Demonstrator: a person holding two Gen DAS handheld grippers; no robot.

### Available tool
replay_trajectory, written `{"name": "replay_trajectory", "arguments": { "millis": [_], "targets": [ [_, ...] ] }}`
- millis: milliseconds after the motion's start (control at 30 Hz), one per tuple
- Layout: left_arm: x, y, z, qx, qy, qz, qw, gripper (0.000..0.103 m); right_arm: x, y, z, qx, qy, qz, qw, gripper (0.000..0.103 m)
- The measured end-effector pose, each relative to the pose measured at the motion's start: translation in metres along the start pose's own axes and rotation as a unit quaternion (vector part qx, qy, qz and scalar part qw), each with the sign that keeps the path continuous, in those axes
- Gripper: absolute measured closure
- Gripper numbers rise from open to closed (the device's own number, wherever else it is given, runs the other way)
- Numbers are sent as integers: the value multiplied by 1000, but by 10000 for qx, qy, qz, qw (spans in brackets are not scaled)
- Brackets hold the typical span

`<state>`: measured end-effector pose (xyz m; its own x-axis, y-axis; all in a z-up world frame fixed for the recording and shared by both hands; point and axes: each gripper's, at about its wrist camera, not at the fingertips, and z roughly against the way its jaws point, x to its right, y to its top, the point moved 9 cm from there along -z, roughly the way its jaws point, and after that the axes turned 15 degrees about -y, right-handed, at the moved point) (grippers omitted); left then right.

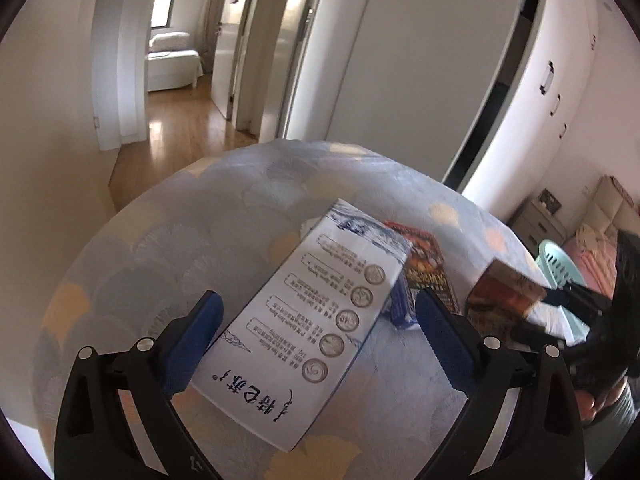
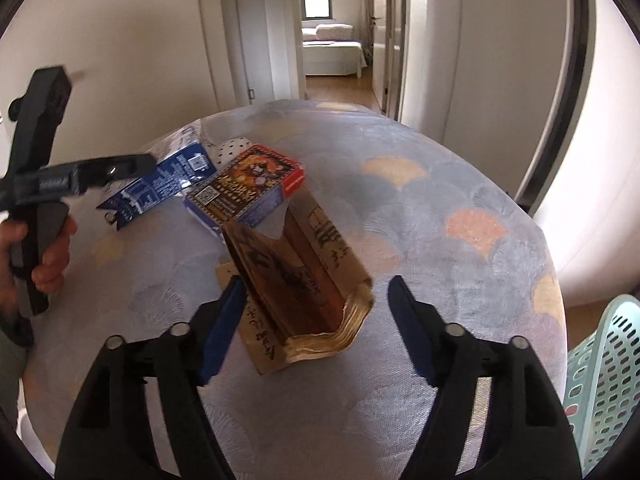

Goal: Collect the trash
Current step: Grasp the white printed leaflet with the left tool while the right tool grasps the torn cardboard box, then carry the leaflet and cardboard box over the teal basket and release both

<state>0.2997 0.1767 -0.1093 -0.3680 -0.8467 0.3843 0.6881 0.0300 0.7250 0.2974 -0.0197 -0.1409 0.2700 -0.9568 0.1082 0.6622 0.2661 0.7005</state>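
Right now your left gripper (image 1: 320, 320) hangs with its ridged blue pads spread wide on either side of a flattened white and blue carton (image 1: 308, 332); the left pad sits at the carton's edge, though you cannot tell if it touches. That carton is smooth printed card lying on the quilted bedspread (image 1: 168, 248), whose cloth carries pale fan shapes in blue, yellow and peach. Your right gripper (image 2: 316, 320) is also spread, its fingers flanking a glossy brown carton (image 2: 304, 280) that stands tilted and creased, gold at its crushed near end. Just behind it rests a small box with a red edge and cartoon print (image 2: 248, 188). Only the right wrist view shows your left hand (image 2: 44, 248) on its handle; it also shows the perforated mint plastic basket (image 2: 604, 380) beside the bed more fully.
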Motion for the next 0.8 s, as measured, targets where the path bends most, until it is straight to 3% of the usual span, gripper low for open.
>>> {"name": "replay_trajectory", "arguments": {
  "millis": [100, 233, 400, 600, 800],
  "targets": [
    [9, -6, -4, -137, -92, -39, 9999, 10, 0, -3, -4, -119, 66, -25, 9999, 53],
    [16, -14, -10, -355, 188, -252, 9989, 15, -2, -4, -4, -121, 38, 9, 9999, 63],
    [16, -26, -20, -527, 307, 43, 9981, 46, -8, -6, 2, 4, 192, 55, 9998, 76],
    [26, -34, -10, -330, 364, 157, 9987, 47, -10, -4, 25, 448, 224, 141, 9986, 80],
    [66, -25, 14, 25, 227, 3, 9997, 47, 17, -10, 48, 522, 98, -251, 9983, 80]
  ]
}}
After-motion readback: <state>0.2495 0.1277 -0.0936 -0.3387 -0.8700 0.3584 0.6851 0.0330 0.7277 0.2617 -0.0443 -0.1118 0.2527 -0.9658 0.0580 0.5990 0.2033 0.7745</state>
